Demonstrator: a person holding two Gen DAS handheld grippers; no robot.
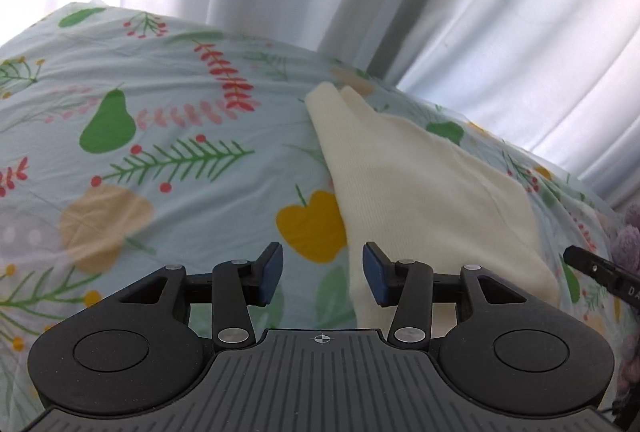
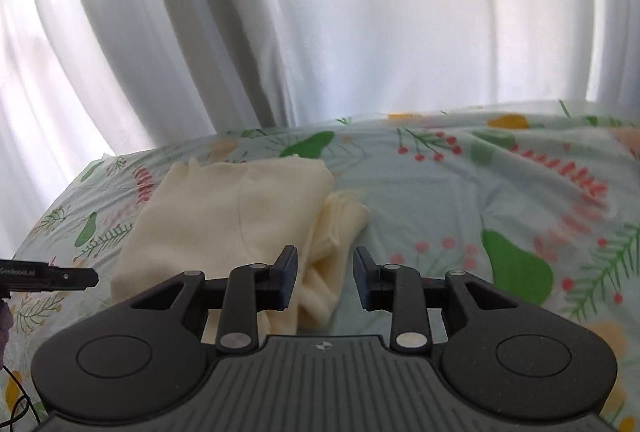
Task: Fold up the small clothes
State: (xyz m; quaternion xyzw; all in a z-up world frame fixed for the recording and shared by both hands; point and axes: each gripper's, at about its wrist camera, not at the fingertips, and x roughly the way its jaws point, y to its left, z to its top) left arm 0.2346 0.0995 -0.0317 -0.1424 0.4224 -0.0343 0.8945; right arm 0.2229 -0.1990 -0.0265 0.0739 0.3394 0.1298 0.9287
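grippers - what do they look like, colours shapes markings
Both are black plastic tools with two round housings, linkage arms with silver pivot pins, and a ribbed grey base plate bearing a small crosshair mark. The left gripper has blue pads on its fingers; the right gripper's fingers look dark. White lettering, too small to read, runs along the side of the left one where the right view catches it.

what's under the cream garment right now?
The cream garment lies folded on the fruit-print bedsheet, which shows all around it. A lower cream layer sticks out at one side. Anything between the layers or beneath them is covered.
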